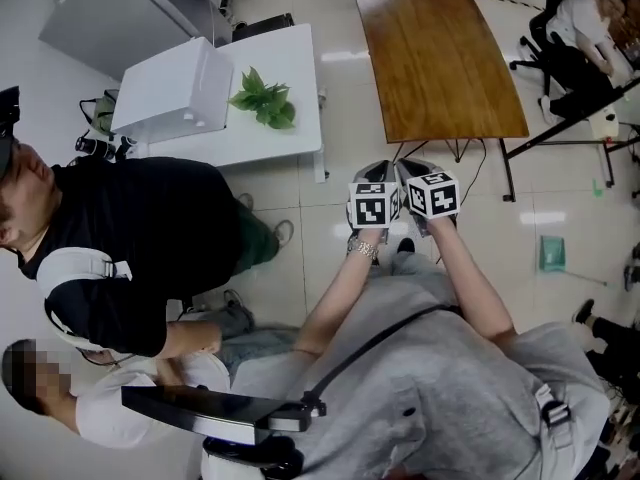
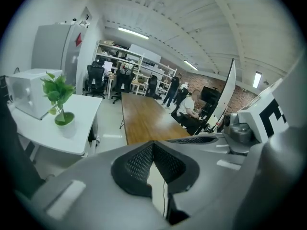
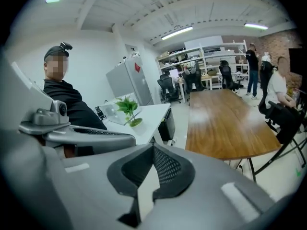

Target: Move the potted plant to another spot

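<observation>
The potted plant (image 1: 263,98), green leaves in a small white pot, stands on the white table (image 1: 300,53) beside a white box (image 1: 170,88). It also shows in the left gripper view (image 2: 58,94) and, far off, in the right gripper view (image 3: 128,106). My left gripper (image 1: 377,172) and right gripper (image 1: 413,168) are held side by side over the floor, between the white table and the wooden table (image 1: 430,48), well short of the plant. The left gripper (image 2: 153,143) has its tips together with nothing held. The right gripper (image 3: 153,146) is shut and empty too.
A person in black (image 1: 140,233) stands left of me near the white table, and another sits at lower left. A seated person (image 1: 580,23) is at top right. A green dustpan (image 1: 552,253) lies on the floor. A grey fridge (image 2: 53,47) stands behind the white table.
</observation>
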